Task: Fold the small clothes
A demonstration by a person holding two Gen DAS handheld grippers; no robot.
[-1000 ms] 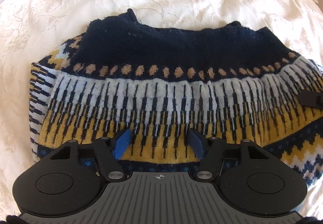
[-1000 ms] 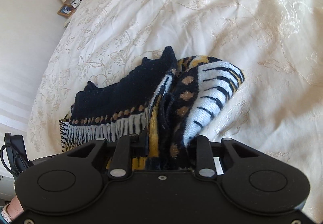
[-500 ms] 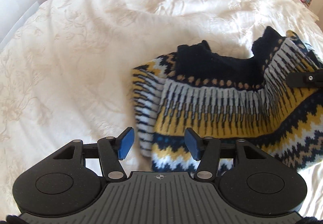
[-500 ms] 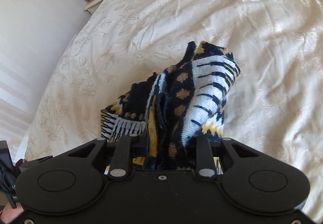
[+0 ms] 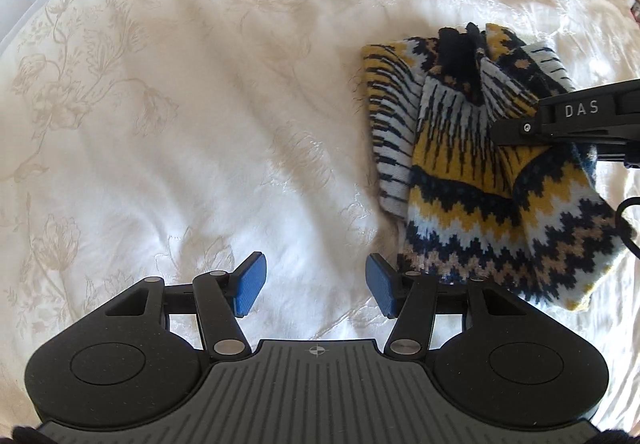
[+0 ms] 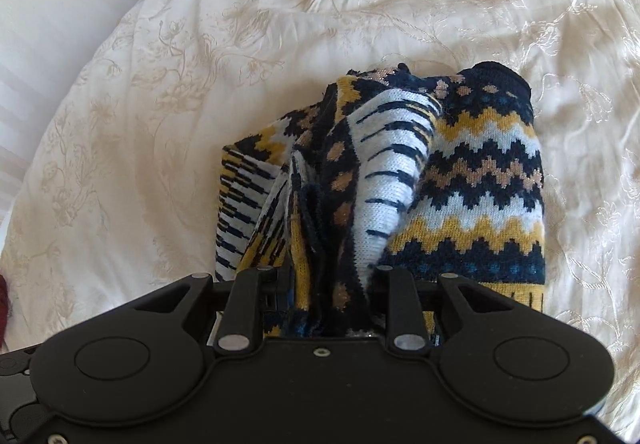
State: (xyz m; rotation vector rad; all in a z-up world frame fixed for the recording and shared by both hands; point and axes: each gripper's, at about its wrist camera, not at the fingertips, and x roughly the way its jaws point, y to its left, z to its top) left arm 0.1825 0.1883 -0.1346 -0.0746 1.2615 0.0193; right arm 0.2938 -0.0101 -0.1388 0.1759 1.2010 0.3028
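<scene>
Patterned knit sweater (image 5: 472, 172), navy, mustard, white and tan in zigzags and stripes, bunched and partly doubled over on the cream embroidered bedspread (image 5: 180, 104); sits toward 3 o'clock in the left wrist view and fills the middle of the right wrist view. Gathered at its near edge into a thick wad of layers (image 6: 332, 244), pinched in the right gripper (image 6: 332, 284), fingers closed tight on the knit. Looks lifted at the pinched end, though hard to tell how much still rests on the bed. Left gripper (image 5: 316, 286) at 6 o'clock, blue pads (image 5: 250, 284) spread wide, holding nothing, just beside the sweater's hem over bare bedspread. Dark red fabric (image 6: 3, 308) at 9 o'clock edge.
</scene>
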